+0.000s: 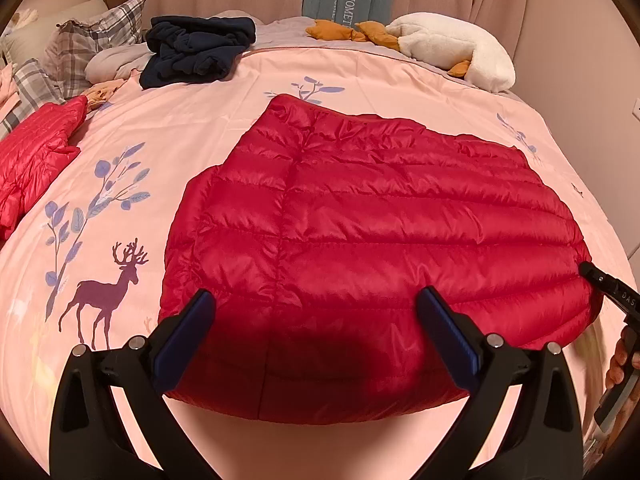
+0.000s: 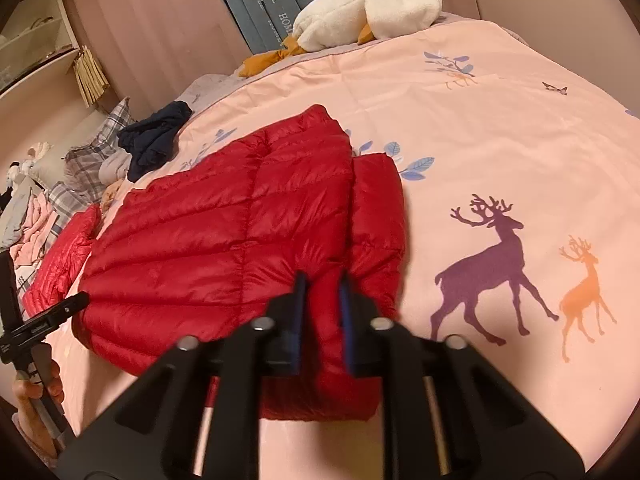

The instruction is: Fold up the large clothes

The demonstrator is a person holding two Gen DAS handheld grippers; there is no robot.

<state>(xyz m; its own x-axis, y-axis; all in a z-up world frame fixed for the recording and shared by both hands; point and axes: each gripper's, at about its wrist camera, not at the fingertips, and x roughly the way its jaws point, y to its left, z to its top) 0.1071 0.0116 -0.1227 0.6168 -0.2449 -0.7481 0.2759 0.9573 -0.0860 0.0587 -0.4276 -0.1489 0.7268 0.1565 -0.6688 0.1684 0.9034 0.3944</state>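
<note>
A red quilted down jacket (image 1: 360, 220) lies flat on the pink bedspread (image 1: 208, 120), partly folded, with a narrower flap (image 2: 376, 208) along its right side. My left gripper (image 1: 316, 298) is open, its blue pads wide apart above the jacket's near edge and nothing pinched between them. My right gripper (image 2: 323, 280) is shut on the near right corner of the jacket (image 2: 224, 232), red fabric bunched between the pads. In the left wrist view the right gripper's black fingers (image 1: 600, 280) touch the jacket's right edge.
A second red jacket (image 1: 32, 160) lies at the bed's left edge by plaid pillows (image 1: 92, 40). A dark navy garment (image 1: 196, 52) is heaped at the back, and a white plush goose (image 1: 452, 48) lies at the back right. A person's hand (image 2: 36, 392) grips the left tool's handle.
</note>
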